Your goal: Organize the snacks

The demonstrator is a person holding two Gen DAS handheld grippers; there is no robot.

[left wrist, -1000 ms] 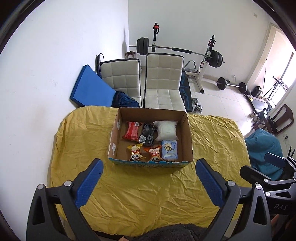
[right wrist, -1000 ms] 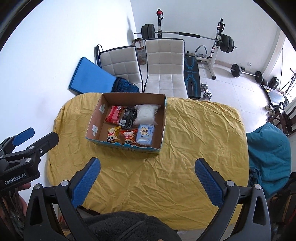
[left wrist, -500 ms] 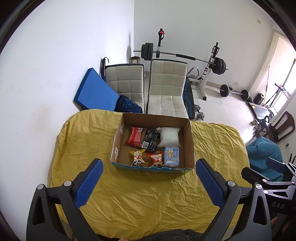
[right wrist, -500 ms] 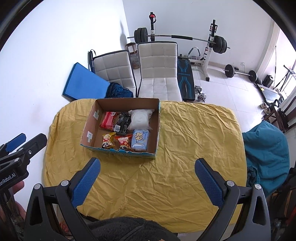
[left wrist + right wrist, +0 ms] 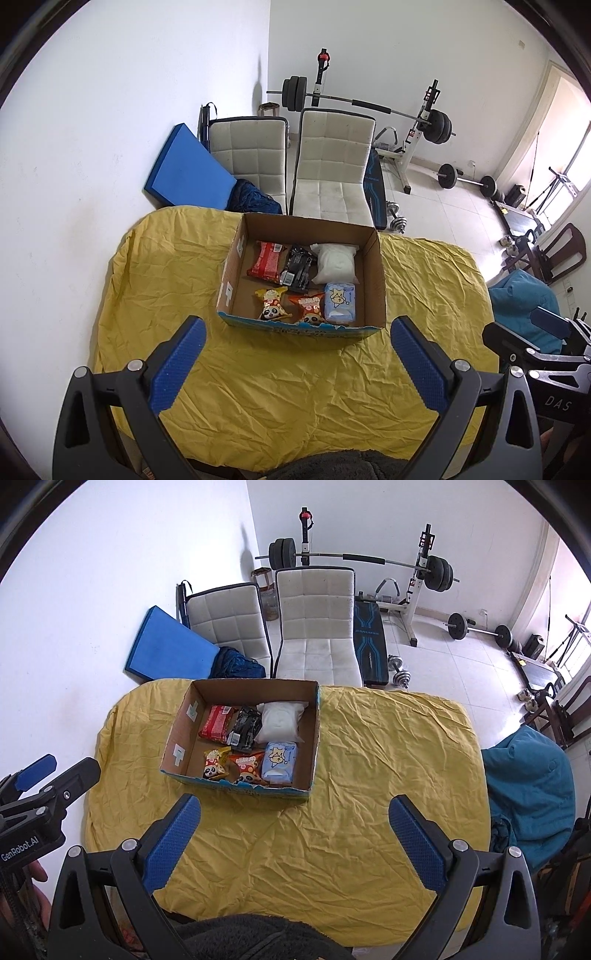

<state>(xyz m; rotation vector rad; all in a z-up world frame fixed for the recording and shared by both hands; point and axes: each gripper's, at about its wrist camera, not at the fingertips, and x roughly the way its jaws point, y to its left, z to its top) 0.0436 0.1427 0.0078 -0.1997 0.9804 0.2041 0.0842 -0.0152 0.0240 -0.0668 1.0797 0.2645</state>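
- The left tool [image 5: 297, 354] hangs above the near part of the worktop [image 5: 295, 387], its blue-padded fingers [image 5: 177, 363] spread wide with nothing between them.
- The right tool [image 5: 293, 832] is held likewise, jaws fully apart and empty, over the near edge of the same worktop.
- The worktop carries a crumpled yellow cloth [image 5: 369, 775] across its whole surface.
- An open cardboard box [image 5: 375, 280] sits on the cloth toward the far side, left of centre in the right wrist view and just beyond the left tool's fingertips.
- Back row inside the box, left to right: a red packet [image 5: 266, 261], a black packet [image 5: 298, 267], a white pouch [image 5: 335, 263]. The black packet overlaps the edges of its neighbours.
- Front row, left to right: a yellow panda-print packet [image 5: 271, 302], an orange panda-print packet [image 5: 308, 307], a pale blue pack [image 5: 340, 302]. All three lie against the near wall.
- No snack lies on the cloth outside the box.
- Two white padded chairs [image 5: 314, 627] stand behind the worktop; a blue mat [image 5: 170, 650] leans on the wall beside them.
- A barbell rack [image 5: 424, 572] stands beyond, and a teal beanbag [image 5: 528, 782] sits to the right of the worktop.
- A dark fleece sleeve [image 5: 251, 938] shows at the bottom edge.
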